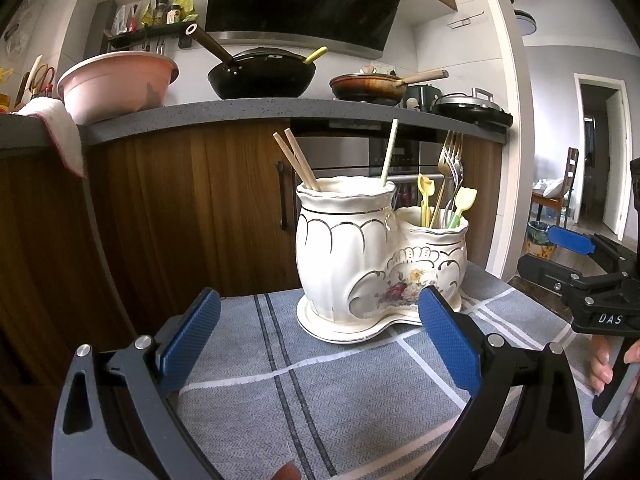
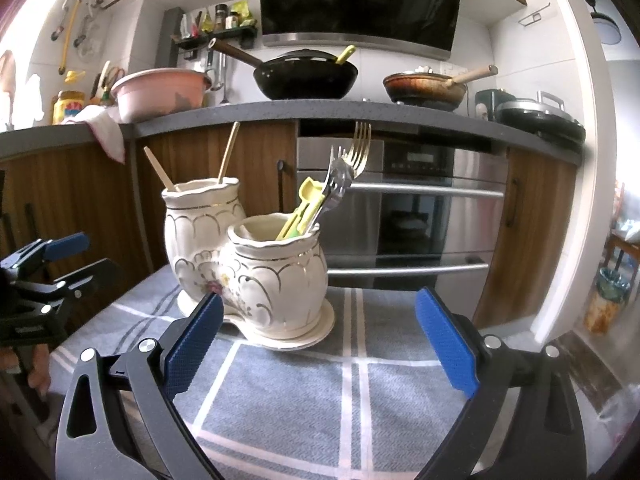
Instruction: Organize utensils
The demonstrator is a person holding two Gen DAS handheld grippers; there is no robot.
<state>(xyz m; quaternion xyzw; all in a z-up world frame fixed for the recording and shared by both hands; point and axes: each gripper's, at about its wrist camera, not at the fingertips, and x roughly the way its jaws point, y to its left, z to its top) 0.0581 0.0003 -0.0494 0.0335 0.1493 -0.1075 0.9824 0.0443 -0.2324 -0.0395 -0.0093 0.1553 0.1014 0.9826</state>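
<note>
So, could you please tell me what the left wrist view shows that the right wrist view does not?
Only the left wrist view: a doorway and a chair at far right, and the right gripper.

Only the right wrist view: utensils hung on the wall, a yellow jar, and the left gripper.

Both: the holder with chopsticks and forks, on the checked cloth.

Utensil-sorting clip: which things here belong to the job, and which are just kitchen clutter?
Job: holder, chopsticks, forks, yellow spoons, left tool, right tool, both open and empty.

Clutter: cloth under the holder, pink bowl, wok, frying pan, oven.
</note>
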